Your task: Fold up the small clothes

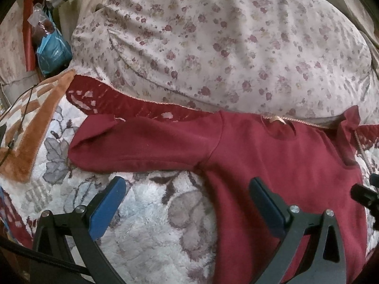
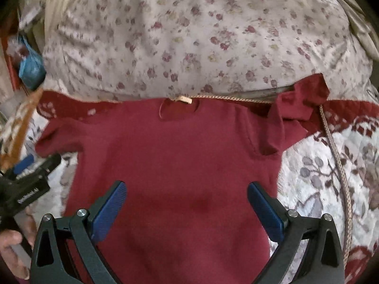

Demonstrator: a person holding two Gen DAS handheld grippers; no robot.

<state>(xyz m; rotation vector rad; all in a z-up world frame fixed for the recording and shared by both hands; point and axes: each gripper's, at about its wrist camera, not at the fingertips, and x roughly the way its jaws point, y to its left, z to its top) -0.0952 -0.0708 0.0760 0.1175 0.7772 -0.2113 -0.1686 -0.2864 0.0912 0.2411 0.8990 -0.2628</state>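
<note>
A small dark red long-sleeved top [image 1: 272, 156] [image 2: 175, 156] lies flat on a fleecy floral blanket, neck and tan label [image 2: 183, 99] toward the pillow. Its left sleeve [image 1: 142, 142] stretches straight out. The right sleeve [image 2: 298, 108] is crumpled up near the shoulder. My left gripper [image 1: 187, 187] hovers open over the top's left side below the armpit, one blue pad [image 1: 107, 208] over blanket, the other over red cloth. My right gripper [image 2: 187, 189] hangs open above the middle of the chest, nothing between its pads. The left gripper [image 2: 26, 175] also shows at the right view's left edge, a hand below it.
A big floral pillow [image 1: 225, 40] [image 2: 201, 30] fills the far side, touching the neckline. The white and grey floral blanket [image 1: 151, 213] [image 2: 331, 177] has a dark red border and tan braided trim [image 2: 336, 165]. An orange-patterned cloth [image 1: 35, 123] and blue packets [image 1: 52, 49] lie at far left.
</note>
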